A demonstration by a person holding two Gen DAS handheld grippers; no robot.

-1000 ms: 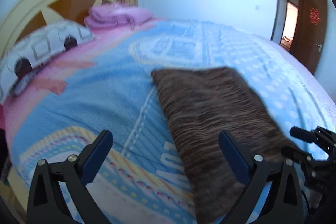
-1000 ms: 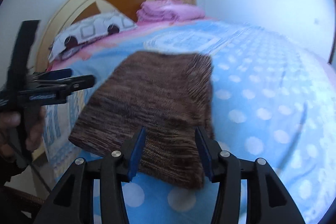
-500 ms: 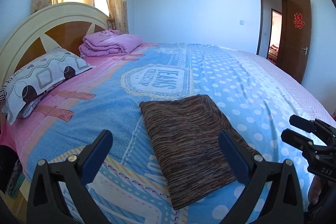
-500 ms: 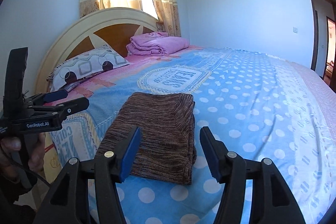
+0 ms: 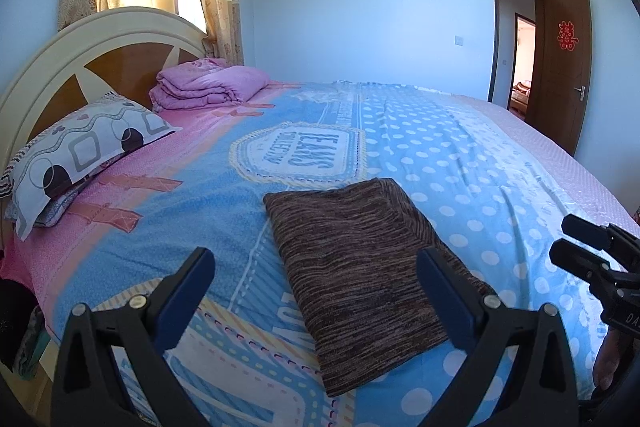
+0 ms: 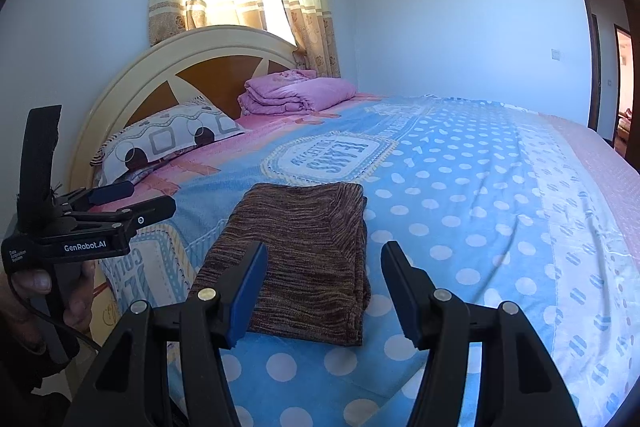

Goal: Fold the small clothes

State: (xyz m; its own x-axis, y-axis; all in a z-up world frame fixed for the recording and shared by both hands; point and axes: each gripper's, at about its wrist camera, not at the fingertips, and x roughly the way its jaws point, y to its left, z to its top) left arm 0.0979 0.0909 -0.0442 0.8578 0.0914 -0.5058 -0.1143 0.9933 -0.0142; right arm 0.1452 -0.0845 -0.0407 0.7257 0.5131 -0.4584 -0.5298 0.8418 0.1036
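The left claw (image 5: pixel 316 269) is spread wide and holds nothing, raised above the near edge of the bed (image 5: pixel 460 155). Its blue-padded fingers (image 5: pixel 188 283) frame the near end of the folded brown garment (image 5: pixel 360 267), which lies below and ahead of them, apart from both pads. The right claw (image 6: pixel 324 271) is also spread and empty, hovering over the same near end; from its own camera the garment (image 6: pixel 304 251) sits ahead and a little toward its left finger, whose pad overlaps the cloth's near left corner in view, though contact cannot be told.

The garment is a flat oblong stack, folded, resting on the blue patterned bedspread (image 5: pixel 400 131) near the bed's side edge. Its long axis runs from the claws away toward the "JEANS" emblem (image 5: pixel 296 153); in the left view it slants from near right to far left. A folded edge shows along its right side in the right view.

Each claw appears in the other's camera: the right one (image 5: pixel 588 247) at the far right edge, the left one (image 6: pixel 116 203) at the left, gripped by a hand (image 6: pixel 44 291).

Farther off lie a patterned pillow (image 5: pixel 80 151) and a folded pink quilt (image 5: pixel 208 85) by the headboard (image 5: pixel 48 75).
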